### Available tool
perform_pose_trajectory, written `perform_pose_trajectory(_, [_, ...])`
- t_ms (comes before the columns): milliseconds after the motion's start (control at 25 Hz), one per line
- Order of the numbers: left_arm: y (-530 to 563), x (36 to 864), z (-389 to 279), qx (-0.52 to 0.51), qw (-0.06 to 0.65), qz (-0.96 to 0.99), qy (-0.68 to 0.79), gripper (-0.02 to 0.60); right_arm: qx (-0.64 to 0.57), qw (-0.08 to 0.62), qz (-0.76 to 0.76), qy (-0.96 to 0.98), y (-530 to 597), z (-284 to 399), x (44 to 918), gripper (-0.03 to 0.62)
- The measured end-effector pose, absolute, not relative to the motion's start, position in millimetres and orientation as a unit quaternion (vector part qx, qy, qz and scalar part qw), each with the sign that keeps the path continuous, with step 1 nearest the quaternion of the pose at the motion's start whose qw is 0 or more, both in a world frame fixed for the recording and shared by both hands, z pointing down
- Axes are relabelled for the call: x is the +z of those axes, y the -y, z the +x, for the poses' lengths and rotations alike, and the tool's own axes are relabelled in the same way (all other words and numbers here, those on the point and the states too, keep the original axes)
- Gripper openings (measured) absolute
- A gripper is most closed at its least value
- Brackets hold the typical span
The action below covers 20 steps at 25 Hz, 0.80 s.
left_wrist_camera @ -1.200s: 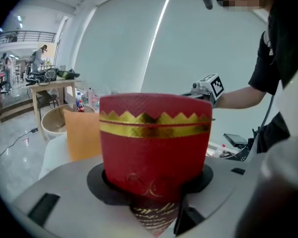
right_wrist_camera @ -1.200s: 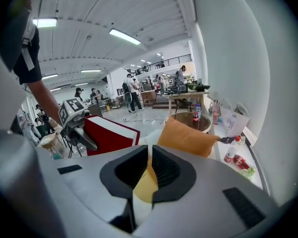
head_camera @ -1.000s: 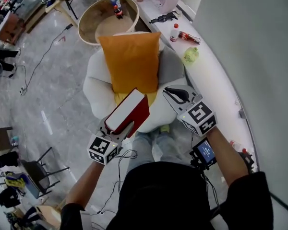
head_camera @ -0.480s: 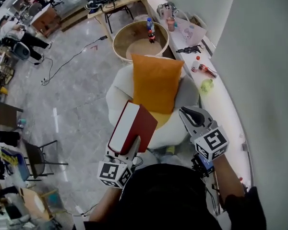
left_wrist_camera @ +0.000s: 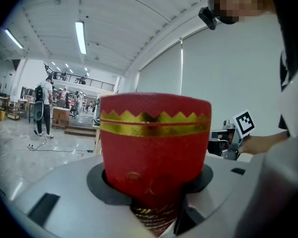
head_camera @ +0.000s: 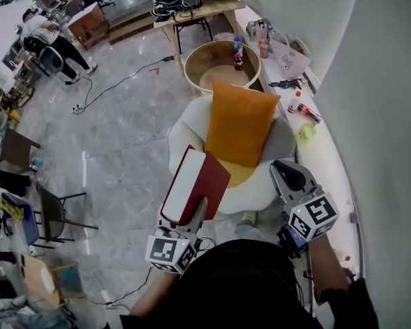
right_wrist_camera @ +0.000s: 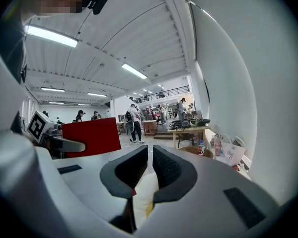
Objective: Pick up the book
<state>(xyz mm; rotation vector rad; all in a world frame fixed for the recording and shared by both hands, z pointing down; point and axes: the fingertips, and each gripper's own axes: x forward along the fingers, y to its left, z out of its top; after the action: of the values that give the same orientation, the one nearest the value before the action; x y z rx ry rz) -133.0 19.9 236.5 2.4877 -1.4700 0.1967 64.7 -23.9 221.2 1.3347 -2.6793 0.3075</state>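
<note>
The red book (head_camera: 192, 189) was held in the air, clear of the white armchair (head_camera: 183, 132). It sat above the chair's near edge, on the person's left side, and was tilted with its pale page block turned outward. It was clamped by the left gripper (head_camera: 197, 212). The jaws were set apart by the book's thickness, with the pads pressed on both covers at the lower end, and a red face with a gold zigzag band filled that gripper's view. The right gripper (head_camera: 288, 173) was carried over the armchair's near edge on the other side, apart from the book. Its jaws were drawn together to a narrow slit, and nothing was caught between them. An orange cushion (head_camera: 241, 122) was propped against the armchair's back, with something yellow (head_camera: 237, 174) showing on the seat beneath it. A round wooden tub (head_camera: 222, 64) stood just beyond the armchair. The pick-up was judged to be essentially done, with the lift as the step in hand. Because the book was gripped at one end only, most of its weight was thought to hang past the jaws. The next move was therefore judged to call for a firm, unchanged squeeze and a steady carry without swinging. The free gripper could be brought under the far end if the book began to pivot.
</note>
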Motion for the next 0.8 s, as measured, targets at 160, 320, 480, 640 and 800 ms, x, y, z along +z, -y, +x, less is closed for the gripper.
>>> perform_pose_trajectory(160, [-60.6,235.7,-154.5,0.066,0.124,0.857,0.496,0.244,0.097,0.067,0.446,0.887,-17.0,41.5,213.3,0.038])
perform_pose_trajectory(320, [-102.3,231.7,-178.0,0.057,0.12,0.852,0.506,0.244,0.1,0.073,0.45,0.884,-62.0,27.0,214.6,0.038])
perform_pose_trajectory(480, [-134.5,222.5,-197.8,0.047,0.132,0.842,0.521,0.244,0.103,0.078,0.453,0.882,-99.1,15.6,214.8,0.038])
perform_pose_trajectory(640, [-155.9,215.7,-205.8,0.023,0.12,0.841,0.527,0.244,0.103,0.077,0.455,0.881,-125.3,9.9,212.6,0.038])
perform_pose_trajectory(800, [-171.9,210.5,-211.0,0.015,0.117,0.842,0.526,0.244,0.1,0.076,0.459,0.88,-142.3,4.3,209.6,0.038])
